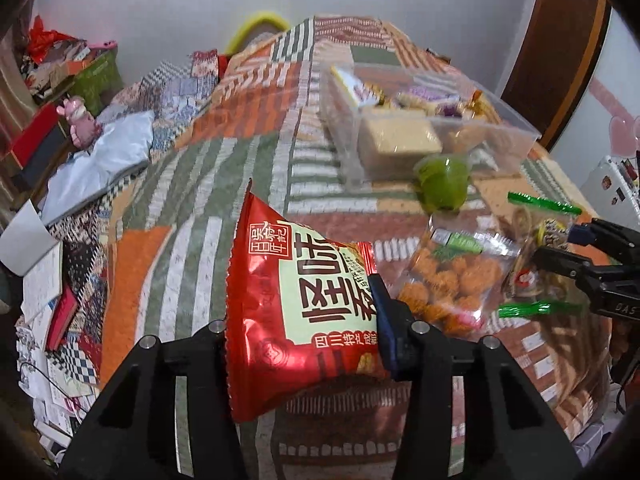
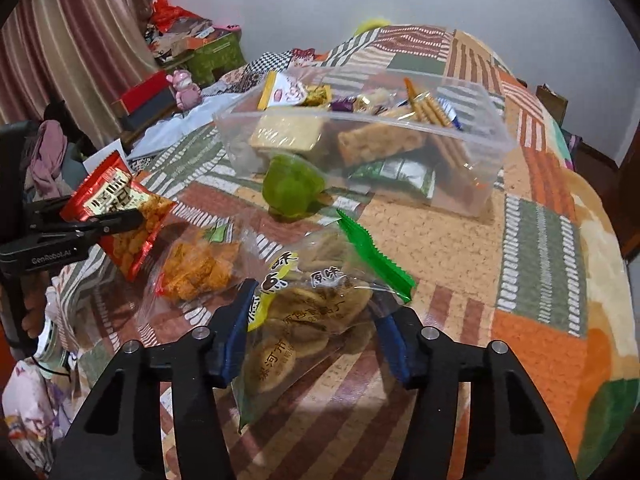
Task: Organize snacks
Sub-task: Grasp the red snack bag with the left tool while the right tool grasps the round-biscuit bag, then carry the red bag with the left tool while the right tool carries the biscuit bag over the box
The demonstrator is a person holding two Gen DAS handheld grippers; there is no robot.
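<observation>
A: Left wrist view — what does the left gripper carry?

B: A red snack packet printed with large dark characters. The jaws are partly closed and pinch it on both sides; the packet hangs clear of the patchwork bedspread below it. In the right wrist view the same packet sits at far left, clamped in the left gripper, its clear window showing orange pieces.

A: And the right gripper?

B: Its jaws stand narrowed around a clear biscuit bag with green crimped ends and a yellow label. The blue pads press the bag from either side, so the bag is held. From the left wrist camera this bag appears at the right edge, caught in the right gripper.

A: Where do the remaining snacks lie?

B: A clear bag of orange fried pieces lies on the bedspread between the two grippers, just beside the biscuit bag. A green jelly cup stands further back, near the front wall of a clear plastic bin. The bin already contains wrapped wafers, biscuits, a green-and-white packet and assorted sweets — all jumbled together.

A: Surroundings?

B: Beyond the bed's left side stand a pink figurine, boxes and striped curtains.
</observation>
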